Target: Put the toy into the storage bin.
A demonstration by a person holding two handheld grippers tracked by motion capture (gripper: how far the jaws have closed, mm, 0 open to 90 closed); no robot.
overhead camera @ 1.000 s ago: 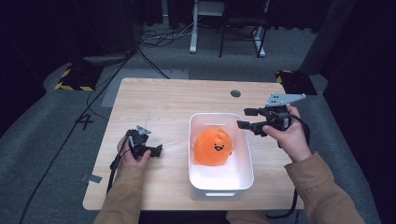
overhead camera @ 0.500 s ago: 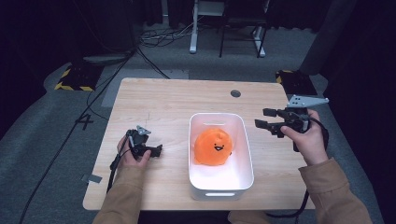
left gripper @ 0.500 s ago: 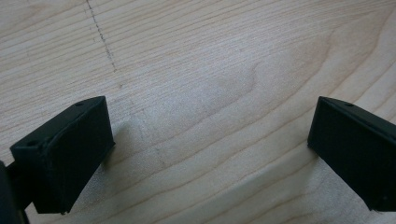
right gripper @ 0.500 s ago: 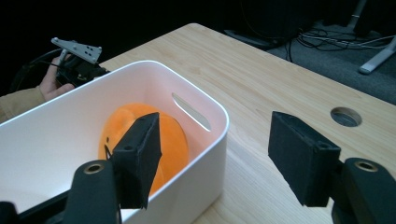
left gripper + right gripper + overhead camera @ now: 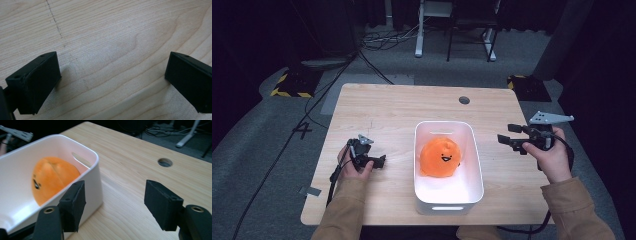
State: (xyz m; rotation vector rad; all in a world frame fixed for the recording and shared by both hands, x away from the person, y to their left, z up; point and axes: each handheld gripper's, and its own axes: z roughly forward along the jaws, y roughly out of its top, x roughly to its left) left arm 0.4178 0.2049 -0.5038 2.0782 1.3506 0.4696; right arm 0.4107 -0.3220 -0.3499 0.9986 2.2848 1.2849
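Observation:
An orange round plush toy with a small face lies inside a white rectangular bin at the middle of the wooden table. The same plush toy and bin appear in the right gripper view. My right gripper is held above the table's right side, to the right of the bin and apart from it, open and empty. My left gripper rests low on the table left of the bin, open, with bare wood between its jaws.
A round cable hole sits in the tabletop behind the bin. Cables trail from both grippers. Beyond the table are a grey floor, chair legs and yellow-black marked pads.
My right gripper has drawn away from above the bin, moving right and toward the table's right edge. The left gripper and the plush toy have stayed put.

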